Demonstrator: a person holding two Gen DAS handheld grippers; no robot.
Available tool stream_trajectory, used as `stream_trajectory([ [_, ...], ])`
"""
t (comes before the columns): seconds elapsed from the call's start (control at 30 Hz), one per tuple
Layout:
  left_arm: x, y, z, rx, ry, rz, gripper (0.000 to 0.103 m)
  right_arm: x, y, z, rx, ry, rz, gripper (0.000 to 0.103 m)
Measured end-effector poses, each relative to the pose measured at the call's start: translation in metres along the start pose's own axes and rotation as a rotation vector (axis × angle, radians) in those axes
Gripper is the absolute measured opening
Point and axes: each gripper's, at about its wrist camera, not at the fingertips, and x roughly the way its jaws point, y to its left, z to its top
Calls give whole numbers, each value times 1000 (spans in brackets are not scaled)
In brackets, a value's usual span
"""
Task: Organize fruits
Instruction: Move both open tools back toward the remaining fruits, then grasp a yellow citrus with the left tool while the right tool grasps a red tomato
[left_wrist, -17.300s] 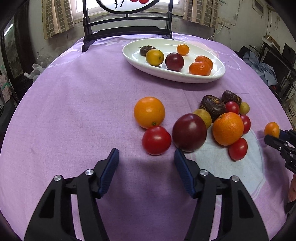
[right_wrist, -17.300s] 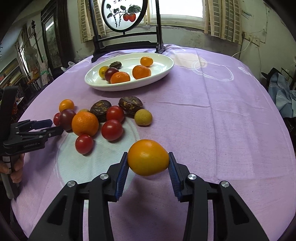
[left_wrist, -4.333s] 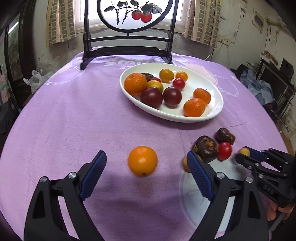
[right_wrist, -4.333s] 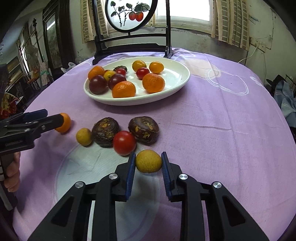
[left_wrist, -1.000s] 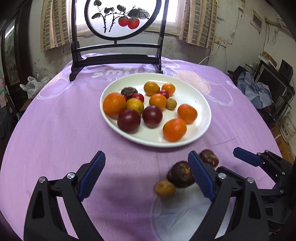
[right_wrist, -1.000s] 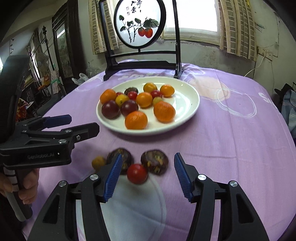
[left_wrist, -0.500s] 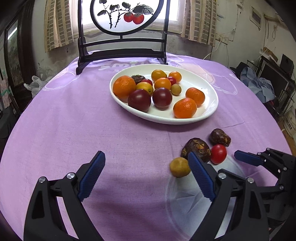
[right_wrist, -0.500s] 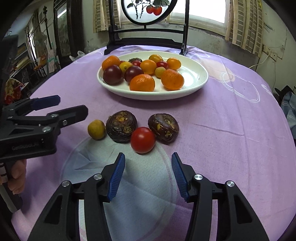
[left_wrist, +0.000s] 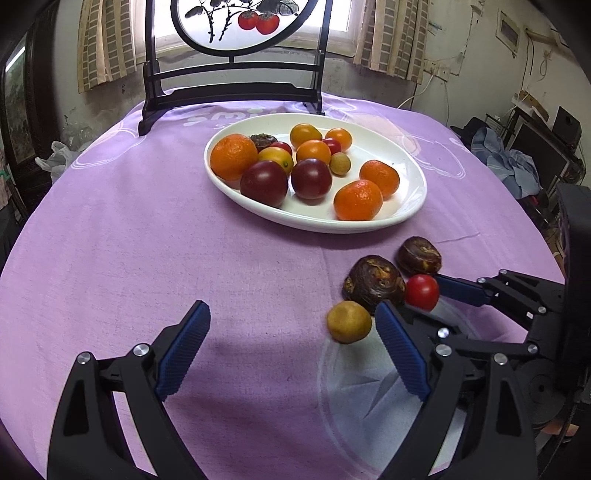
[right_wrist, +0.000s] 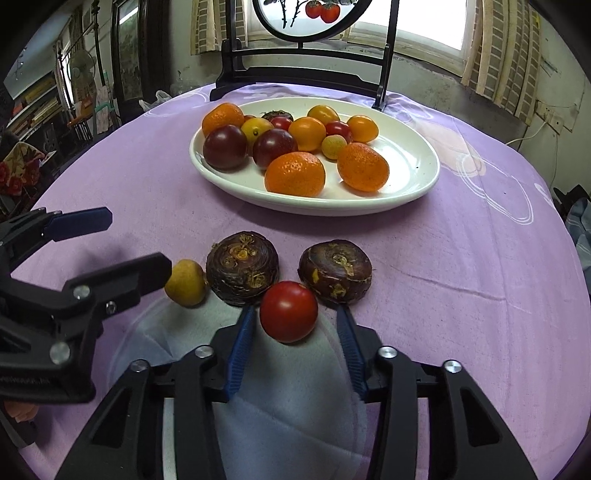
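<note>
right gripper (right_wrist: 293, 325) closing its jaws around the red tomato (right_wrist: 288, 311), pads not yet pressing, two dark brown fruits (right_wrist: 242, 273) lying just ahead. left gripper (left_wrist: 291, 350) hovering wide open and empty, small yellow fruit (left_wrist: 348, 321) sitting just inside its right finger, white plate (left_wrist: 413, 199) of fruit lying well ahead.

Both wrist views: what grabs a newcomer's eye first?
The white oval plate, heaped with oranges, dark plums and small tomatoes at the far middle of the purple tablecloth. Next, the red tomato right at the tips of the right tongs, whose jaws have just been closing around it, with two dark brown fruits and a small yellow fruit loose beside it.
</note>
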Motion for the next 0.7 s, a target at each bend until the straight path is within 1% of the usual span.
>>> stream_trajectory([
  [0.03,0,0,0,1,0,-3,89,0,-1,0,5,-6,5,30],
  [0.2,0,-4,-2,12,10,-27,89,-10,-11,-6,59,-18,29,29],
  [0.3,1,-9,-5,38,17,-36,89,-19,-18,-13,88,-31,30,30],
  [0.47,4,-20,-10,97,13,-22,89,-28,-33,-23,135,-37,38,30],
  [0.53,6,-23,-11,109,12,-15,84,-29,-35,-25,140,-38,41,30],
  [0.57,9,-24,-12,114,17,-15,76,-29,-34,-25,139,-40,43,30],
  [0.6,13,-25,-12,119,29,-16,71,-30,-34,-25,137,-42,47,30],
  [0.63,15,-25,-13,122,40,-17,69,-30,-33,-25,135,-45,51,30],
  [0.67,19,-26,-13,127,50,-18,63,-31,-33,-24,133,-47,53,30],
  [0.7,23,-26,-13,130,60,-18,59,-32,-32,-25,131,-49,55,30],
])
